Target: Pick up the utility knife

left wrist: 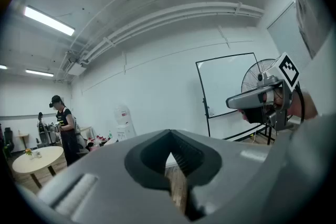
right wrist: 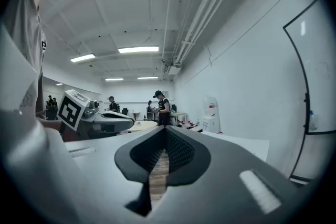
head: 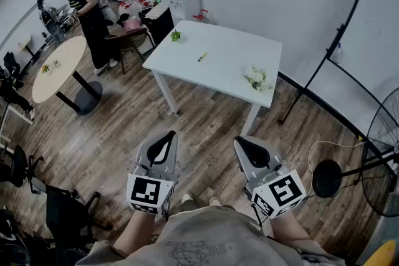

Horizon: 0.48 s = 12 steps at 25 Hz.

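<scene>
The utility knife (head: pixel 201 57) is a small yellow-and-dark object lying on the white table (head: pixel 218 65), far ahead of both grippers. In the head view my left gripper (head: pixel 167 136) and right gripper (head: pixel 242 143) are held close to my body over the wooden floor, side by side and pointing toward the table. Both are shut with nothing between the jaws. The left gripper view shows its jaws closed at the tip (left wrist: pixel 169 134), with the right gripper (left wrist: pixel 257 98) beside it. The right gripper view shows its closed tip (right wrist: pixel 165 131) and the left gripper (right wrist: pixel 105 118).
A green sprig (head: pixel 176 36) and a white flower bunch (head: pixel 257 78) also lie on the table. A whiteboard (head: pixel 374 40) and a standing fan (head: pixel 386 152) are to the right. A round table (head: pixel 59 65), a person (head: pixel 87 9) and a water dispenser (head: pixel 182 0) stand beyond.
</scene>
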{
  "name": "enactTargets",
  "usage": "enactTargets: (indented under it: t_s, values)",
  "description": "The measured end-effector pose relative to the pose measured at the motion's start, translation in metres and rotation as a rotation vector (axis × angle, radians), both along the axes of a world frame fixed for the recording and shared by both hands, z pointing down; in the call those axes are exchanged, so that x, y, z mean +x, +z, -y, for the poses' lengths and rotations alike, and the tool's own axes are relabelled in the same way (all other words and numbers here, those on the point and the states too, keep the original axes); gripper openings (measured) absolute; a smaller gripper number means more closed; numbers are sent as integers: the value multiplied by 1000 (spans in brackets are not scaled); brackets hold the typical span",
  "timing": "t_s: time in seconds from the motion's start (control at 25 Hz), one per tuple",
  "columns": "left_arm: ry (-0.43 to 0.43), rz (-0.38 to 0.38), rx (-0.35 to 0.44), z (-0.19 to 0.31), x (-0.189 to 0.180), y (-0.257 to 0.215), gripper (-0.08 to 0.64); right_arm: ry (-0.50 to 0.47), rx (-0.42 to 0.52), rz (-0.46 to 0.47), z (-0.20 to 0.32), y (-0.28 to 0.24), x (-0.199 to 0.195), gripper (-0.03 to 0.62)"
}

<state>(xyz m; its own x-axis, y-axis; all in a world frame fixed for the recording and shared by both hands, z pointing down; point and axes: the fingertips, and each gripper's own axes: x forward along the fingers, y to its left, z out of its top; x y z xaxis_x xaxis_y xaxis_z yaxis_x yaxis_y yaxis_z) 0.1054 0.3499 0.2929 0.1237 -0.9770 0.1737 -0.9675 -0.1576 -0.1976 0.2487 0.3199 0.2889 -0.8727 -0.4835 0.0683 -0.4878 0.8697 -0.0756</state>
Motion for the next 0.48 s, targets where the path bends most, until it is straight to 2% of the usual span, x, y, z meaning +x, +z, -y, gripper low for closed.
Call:
enactTargets:
  t_s: [0.48]
  values:
    - [14,-5,6,1,6,1,0,-10,-4,32,-1,3,2,28]
